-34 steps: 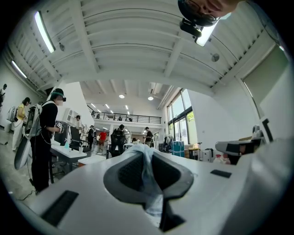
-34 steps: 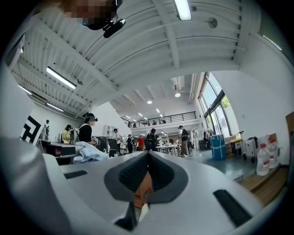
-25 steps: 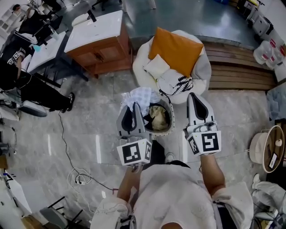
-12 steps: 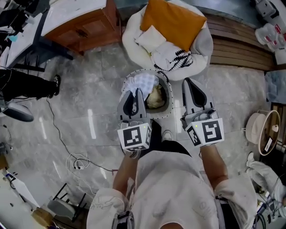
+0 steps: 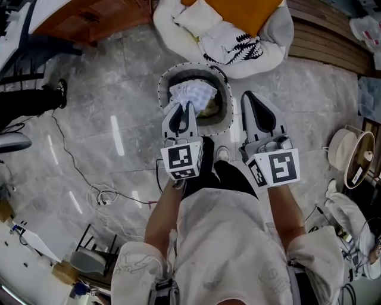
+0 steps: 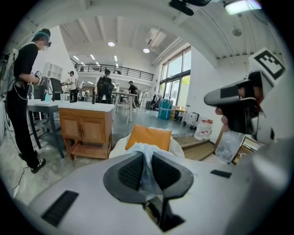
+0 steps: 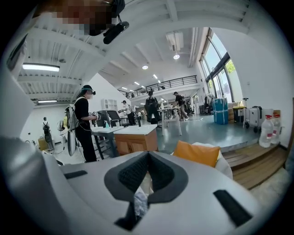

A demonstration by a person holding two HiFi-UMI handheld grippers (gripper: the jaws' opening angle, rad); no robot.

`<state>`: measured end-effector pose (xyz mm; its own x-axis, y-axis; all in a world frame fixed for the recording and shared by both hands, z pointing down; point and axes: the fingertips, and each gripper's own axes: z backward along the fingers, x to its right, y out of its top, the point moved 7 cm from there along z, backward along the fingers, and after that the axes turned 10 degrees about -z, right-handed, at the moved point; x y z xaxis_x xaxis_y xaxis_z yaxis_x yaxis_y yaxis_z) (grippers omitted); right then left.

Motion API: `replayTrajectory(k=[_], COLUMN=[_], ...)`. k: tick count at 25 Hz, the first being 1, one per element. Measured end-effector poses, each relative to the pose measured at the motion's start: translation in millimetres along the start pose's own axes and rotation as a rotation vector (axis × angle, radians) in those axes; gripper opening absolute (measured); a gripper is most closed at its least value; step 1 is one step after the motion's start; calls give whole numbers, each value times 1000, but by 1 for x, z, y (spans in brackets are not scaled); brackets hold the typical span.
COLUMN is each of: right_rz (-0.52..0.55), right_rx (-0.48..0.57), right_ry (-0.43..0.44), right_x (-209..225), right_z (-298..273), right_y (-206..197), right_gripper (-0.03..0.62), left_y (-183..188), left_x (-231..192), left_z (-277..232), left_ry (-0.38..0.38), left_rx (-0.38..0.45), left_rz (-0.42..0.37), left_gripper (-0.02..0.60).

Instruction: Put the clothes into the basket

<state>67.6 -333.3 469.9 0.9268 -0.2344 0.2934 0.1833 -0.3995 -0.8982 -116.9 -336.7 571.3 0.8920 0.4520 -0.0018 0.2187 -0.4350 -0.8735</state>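
A round woven basket (image 5: 163, 85) stands on the marble floor in front of my feet. My left gripper (image 5: 185, 106) is shut on a pale blue-and-white checked garment (image 5: 191, 93), which hangs into the basket's mouth over a tan garment (image 5: 209, 109) lying inside. In the left gripper view the pale cloth (image 6: 143, 148) is pinched between the jaws of the left gripper (image 6: 147, 157). My right gripper (image 5: 247, 95) hovers just right of the basket rim, shut, with nothing in it. In its own view the right gripper (image 7: 148, 155) shows its tips meeting.
A white beanbag (image 5: 266, 52) behind the basket carries an orange cushion (image 5: 253, 9) and a black-and-white patterned cloth (image 5: 231, 44). A wooden cabinet (image 5: 89, 15) is at far left, a wooden platform (image 5: 333, 41) at far right. A cable (image 5: 101, 193) lies on the floor.
Both grippers have come down toward the basket. The checked garment, earlier held above the basket's left rim, now hangs into its opening.
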Motion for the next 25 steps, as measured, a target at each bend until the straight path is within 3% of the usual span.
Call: replayTrajectory(k=[8,17,25], right_rz=[14,13,11], right_rx=[-94,-139,-171], right_ry=[-30,-36,-53], right_x=[12,5,10], right_z=[-26,-42,-43], right_y=[-44,-74,-83], right_gripper=[-12,-12,-12], left_y=[-83,-198,-242], left_x=[-7,-13,-10], left_z=[-55,-108,-125], left_ry=[-54,-117,-152], left_rx=[-183,-483,-598], left_rz=[35,44,23], left_gripper=[43,43,43])
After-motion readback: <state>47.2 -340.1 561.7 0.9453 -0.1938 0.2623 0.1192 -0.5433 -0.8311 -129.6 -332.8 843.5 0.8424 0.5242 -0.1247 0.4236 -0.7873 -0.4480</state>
